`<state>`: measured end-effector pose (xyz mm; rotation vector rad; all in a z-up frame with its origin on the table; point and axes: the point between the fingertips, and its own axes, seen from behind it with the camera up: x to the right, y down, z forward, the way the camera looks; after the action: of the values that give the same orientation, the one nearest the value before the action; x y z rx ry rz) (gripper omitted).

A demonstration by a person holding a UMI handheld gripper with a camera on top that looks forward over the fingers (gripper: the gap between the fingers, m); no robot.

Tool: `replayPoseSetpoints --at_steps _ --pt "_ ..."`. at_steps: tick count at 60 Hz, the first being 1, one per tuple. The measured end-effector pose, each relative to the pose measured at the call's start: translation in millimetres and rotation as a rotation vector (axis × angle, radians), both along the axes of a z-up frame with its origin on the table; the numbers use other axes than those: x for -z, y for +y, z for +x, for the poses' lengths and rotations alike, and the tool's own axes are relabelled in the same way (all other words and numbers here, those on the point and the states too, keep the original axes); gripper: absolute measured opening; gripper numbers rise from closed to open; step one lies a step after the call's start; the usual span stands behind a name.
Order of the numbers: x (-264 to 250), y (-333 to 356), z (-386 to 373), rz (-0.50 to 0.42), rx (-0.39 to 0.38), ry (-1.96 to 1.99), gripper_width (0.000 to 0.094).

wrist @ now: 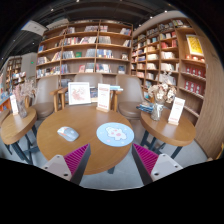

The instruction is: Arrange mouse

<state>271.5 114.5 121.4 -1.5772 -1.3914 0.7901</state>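
Note:
A pale grey mouse (pixel 68 132) lies on the left part of a round wooden table (pixel 88 120). A round light-blue mouse pad (pixel 115 134) with a pink and white print lies on the same table to the right of the mouse. My gripper (pixel 111 160) is held above the floor short of the table's near edge. Its fingers (pixel 72 160) with magenta pads are spread wide apart and hold nothing. The mouse and the round pad are well beyond the fingertips.
Upright cards (pixel 80 94) stand at the table's far side. Two armchairs (pixel 128 94) sit behind it. Smaller round tables stand at the left (pixel 14 124) and right (pixel 165 128). Tall bookshelves (pixel 95 48) line the walls.

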Motion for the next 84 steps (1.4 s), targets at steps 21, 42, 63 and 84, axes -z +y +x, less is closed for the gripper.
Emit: replayPoseSetpoints --at_steps 21,42,63,84 --pt "13 -77 -24 -0.013 -0.124 -0.018 0.0852" --pt "36 -160 -39 -0.022 -0.241 -0.056 0.0853" --pt "45 -186 -81 0.019 -0.289 -0.037 0.0852" --pt "80 -180 -145 0.032 -0.282 -0.083 0.0853"
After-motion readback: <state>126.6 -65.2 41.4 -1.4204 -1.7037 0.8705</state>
